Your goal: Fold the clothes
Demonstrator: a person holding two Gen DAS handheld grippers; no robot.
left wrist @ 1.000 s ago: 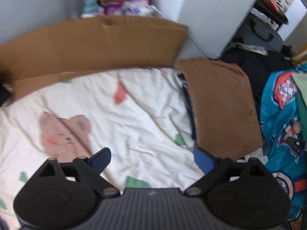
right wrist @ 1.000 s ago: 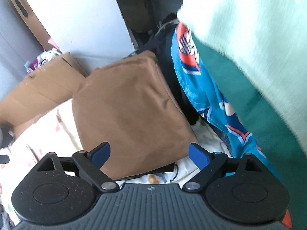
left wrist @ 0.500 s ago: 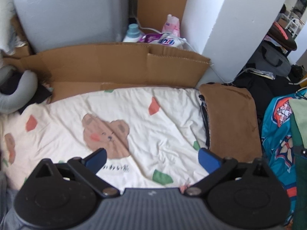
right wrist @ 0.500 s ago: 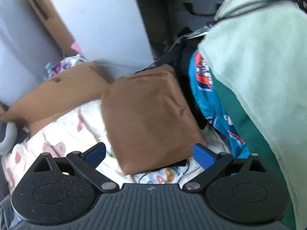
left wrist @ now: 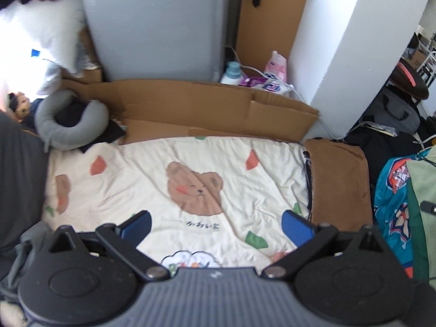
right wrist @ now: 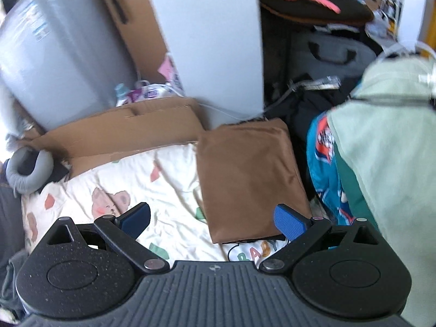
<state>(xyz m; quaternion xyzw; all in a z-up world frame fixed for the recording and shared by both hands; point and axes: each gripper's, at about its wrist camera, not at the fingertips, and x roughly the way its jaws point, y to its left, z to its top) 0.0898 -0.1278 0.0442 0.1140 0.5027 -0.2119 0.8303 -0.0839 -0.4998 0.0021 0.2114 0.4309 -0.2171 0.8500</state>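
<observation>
The cream blanket is printed with brown bears and scattered orange and green patches. A plain brown folded garment lies at its right edge. Beyond it, a teal garment carries orange, white and blue cartoon prints, with a pale mint and dark green fleece over it. The cardboard is tan, the neck pillow grey. Both grippers have blue pads on black bodies.

Bright daylight, perhaps motion-blurred edges
</observation>
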